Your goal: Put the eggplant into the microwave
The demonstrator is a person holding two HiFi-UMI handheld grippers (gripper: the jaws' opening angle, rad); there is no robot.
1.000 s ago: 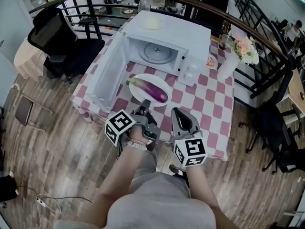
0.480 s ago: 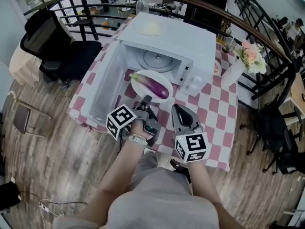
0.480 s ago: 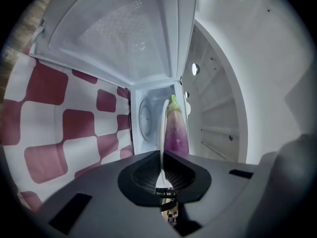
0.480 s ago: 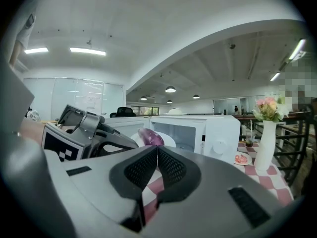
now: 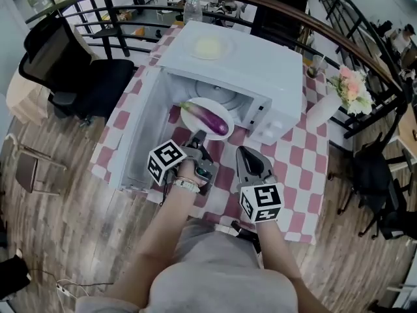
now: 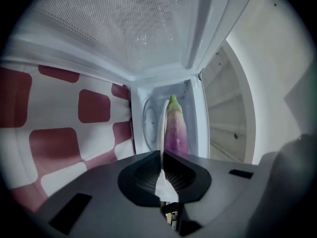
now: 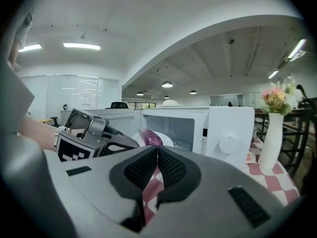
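Observation:
A purple eggplant (image 5: pixel 210 117) lies on a white plate (image 5: pixel 201 131) held at the mouth of the white microwave (image 5: pixel 241 64), whose door (image 5: pixel 137 129) hangs open to the left. My left gripper (image 5: pixel 199 137) is shut on the plate's near rim. In the left gripper view the plate (image 6: pixel 162 128) shows edge-on between the jaws of that gripper (image 6: pixel 162 155), with the eggplant (image 6: pixel 176 128) beside it and the turntable (image 6: pixel 148 123) beyond. My right gripper (image 5: pixel 242 152) is shut and empty, just right of the left one; the right gripper view shows its closed pads (image 7: pixel 171 165), the eggplant (image 7: pixel 151 137) and the microwave (image 7: pixel 223 128).
A white vase (image 5: pixel 322 109) with flowers stands right of the microwave on the red-checked table (image 5: pixel 287 155). A plate (image 5: pixel 207 46) rests on top of the microwave. A black chair (image 5: pixel 78 64) and a railing (image 5: pixel 313 25) lie behind.
Both grippers have moved forward toward the microwave. The plate with the eggplant went with the left gripper and now sits at the oven's opening.

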